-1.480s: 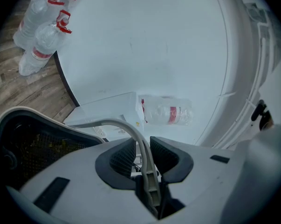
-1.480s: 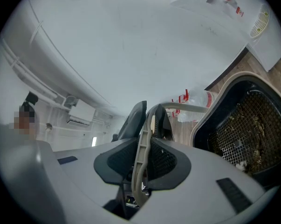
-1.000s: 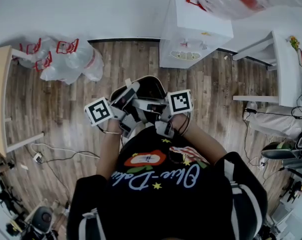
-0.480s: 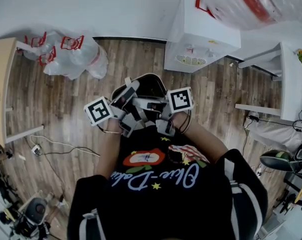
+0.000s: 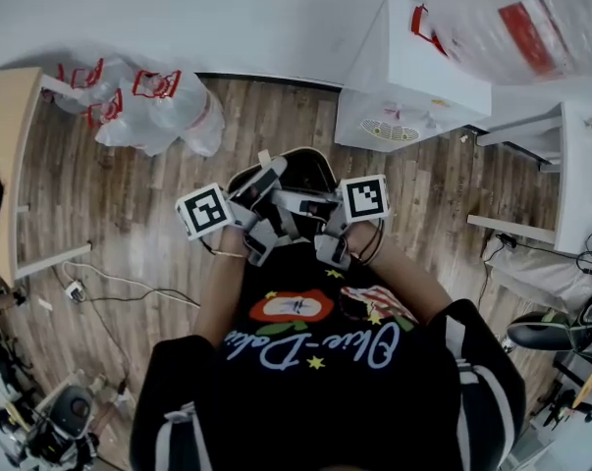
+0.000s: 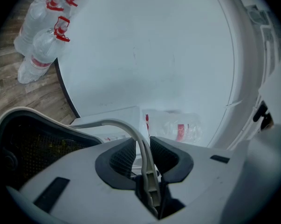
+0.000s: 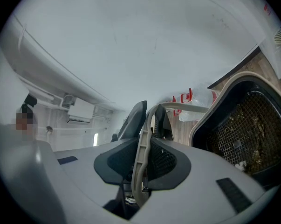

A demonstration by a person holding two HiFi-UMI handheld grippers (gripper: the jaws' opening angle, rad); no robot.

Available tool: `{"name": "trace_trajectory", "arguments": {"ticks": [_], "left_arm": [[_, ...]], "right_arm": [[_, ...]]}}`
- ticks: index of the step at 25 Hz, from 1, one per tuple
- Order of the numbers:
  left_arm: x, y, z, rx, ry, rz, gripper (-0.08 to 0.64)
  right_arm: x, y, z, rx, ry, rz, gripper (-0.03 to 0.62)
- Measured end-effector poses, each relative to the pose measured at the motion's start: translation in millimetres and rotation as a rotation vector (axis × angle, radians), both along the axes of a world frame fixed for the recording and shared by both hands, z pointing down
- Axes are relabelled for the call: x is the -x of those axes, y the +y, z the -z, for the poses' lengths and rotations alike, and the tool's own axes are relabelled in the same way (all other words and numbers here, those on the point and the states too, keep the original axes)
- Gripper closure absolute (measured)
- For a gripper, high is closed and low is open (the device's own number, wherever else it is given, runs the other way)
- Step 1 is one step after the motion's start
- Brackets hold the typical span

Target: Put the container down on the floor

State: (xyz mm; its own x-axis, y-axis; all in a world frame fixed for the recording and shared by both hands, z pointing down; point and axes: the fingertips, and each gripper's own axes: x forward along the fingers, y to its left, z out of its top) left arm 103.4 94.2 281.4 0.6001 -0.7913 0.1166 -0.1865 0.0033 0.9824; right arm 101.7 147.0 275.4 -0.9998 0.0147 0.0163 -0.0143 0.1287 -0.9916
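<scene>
Head view: carried the container (image 5: pixel 300 168), a black bin with a pale rim, out in front of the chest and well above the wooden floor (image 5: pixel 129 214), with the left gripper (image 5: pixel 266 181) and right gripper (image 5: pixel 303 202) close together at its near edge.

Left gripper view: pinched the thin pale handle (image 6: pixel 131 129) between both pads of the left gripper (image 6: pixel 142 148), closed tight on it. Showed the bin's dark mesh inside low at the left.

Right gripper view: clamped the same handle band (image 7: pixel 141 167) in the right gripper (image 7: pixel 150 116), likewise closed on it, with the bin hanging to the right and scraps on its mesh.

Judged light but free to swing on that slim, probably stiff plastic handle. Best held there by both grips and lowered level, to avoid twisting or slipping.
</scene>
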Motion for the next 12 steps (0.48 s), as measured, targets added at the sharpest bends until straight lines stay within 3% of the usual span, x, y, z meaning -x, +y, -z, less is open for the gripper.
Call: {"name": "trace_trajectory", "arguments": {"ticks": [12], "left_arm": [[51, -69, -2, 0.012, 0.029, -0.120, 0.471]], "right_arm": [[57, -71, -4, -0.013, 0.037, -0.110, 0.512]]}}
